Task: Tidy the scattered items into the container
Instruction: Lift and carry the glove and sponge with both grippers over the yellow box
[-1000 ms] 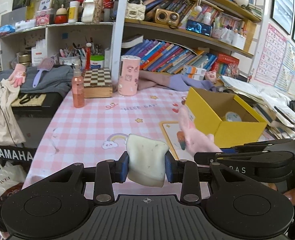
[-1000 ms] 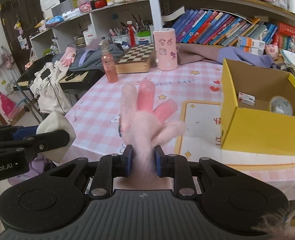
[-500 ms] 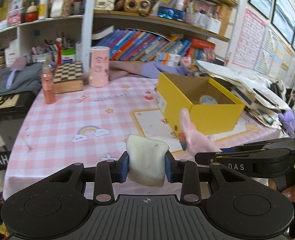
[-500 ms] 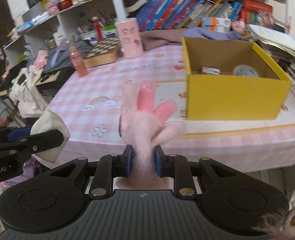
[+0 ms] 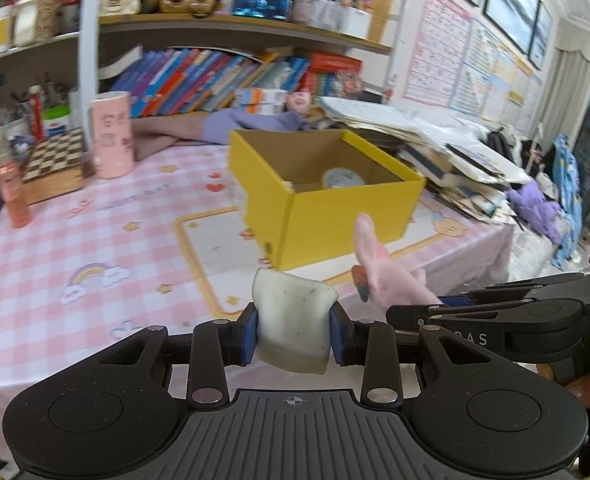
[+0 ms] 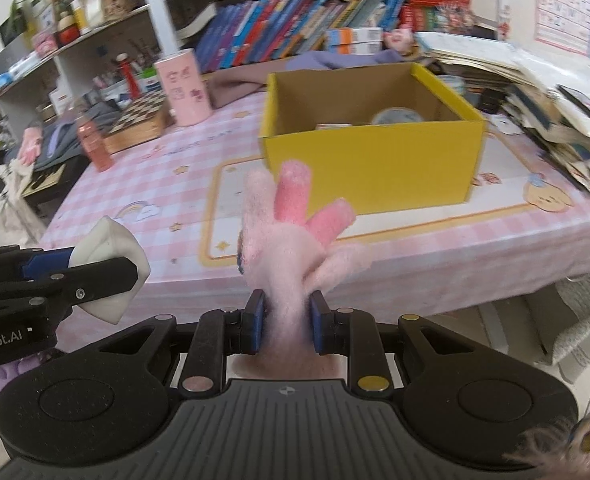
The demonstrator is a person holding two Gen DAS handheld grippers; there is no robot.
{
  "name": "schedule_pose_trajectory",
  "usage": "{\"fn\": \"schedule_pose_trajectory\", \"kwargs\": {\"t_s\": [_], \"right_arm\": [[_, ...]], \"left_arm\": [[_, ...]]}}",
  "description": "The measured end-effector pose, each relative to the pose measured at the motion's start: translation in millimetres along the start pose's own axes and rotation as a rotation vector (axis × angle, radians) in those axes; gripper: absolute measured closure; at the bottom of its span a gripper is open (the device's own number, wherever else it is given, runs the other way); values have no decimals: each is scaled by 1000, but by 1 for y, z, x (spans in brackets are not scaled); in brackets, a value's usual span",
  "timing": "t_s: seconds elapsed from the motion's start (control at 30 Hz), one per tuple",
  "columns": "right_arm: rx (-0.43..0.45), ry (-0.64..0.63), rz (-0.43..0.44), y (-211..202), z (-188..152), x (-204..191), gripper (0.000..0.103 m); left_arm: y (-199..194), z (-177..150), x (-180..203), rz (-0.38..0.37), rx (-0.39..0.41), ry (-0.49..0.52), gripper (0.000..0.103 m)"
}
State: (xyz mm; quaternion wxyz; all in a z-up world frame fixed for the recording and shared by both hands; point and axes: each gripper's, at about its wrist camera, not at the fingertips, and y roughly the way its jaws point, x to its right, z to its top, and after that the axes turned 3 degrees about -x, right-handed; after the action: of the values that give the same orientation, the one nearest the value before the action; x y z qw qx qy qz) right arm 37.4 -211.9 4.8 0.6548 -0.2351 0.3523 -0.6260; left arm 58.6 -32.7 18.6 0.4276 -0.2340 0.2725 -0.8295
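Note:
My left gripper (image 5: 293,334) is shut on a white soft block (image 5: 293,316), held off the table's near edge. It also shows at the left of the right wrist view (image 6: 111,270). My right gripper (image 6: 286,322) is shut on a pink fuzzy glove (image 6: 291,228), fingers pointing up; the glove also shows in the left wrist view (image 5: 379,276). The open yellow box (image 6: 375,160) stands on the pink checked table (image 6: 167,176) ahead, holding a tape roll (image 6: 395,115) and a small box. In the left wrist view the yellow box (image 5: 335,216) is ahead and slightly right.
A pink cylinder (image 6: 183,88), a chessboard box (image 6: 139,120) and a pink bottle (image 6: 93,144) stand at the table's far left. Stacked books and papers (image 6: 555,100) crowd the right side. Bookshelves rise behind. A cream mat (image 5: 215,248) lies under the box.
Both grippers have swung right and moved nearer the yellow box, which now sits closer to the middle of both views. Both grips are unchanged.

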Motion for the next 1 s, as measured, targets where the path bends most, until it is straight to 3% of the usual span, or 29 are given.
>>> {"fn": "schedule_pose_trajectory", "kwargs": {"t_s": [0.6,1.0], "right_arm": [[5,81,-78,-10,2,60,82],[78,99,-93,-11,21,88,82]], "left_arm": [[42,24,47,-92,-28,74,69],[58,52,63,-109,39,107,69]]}}
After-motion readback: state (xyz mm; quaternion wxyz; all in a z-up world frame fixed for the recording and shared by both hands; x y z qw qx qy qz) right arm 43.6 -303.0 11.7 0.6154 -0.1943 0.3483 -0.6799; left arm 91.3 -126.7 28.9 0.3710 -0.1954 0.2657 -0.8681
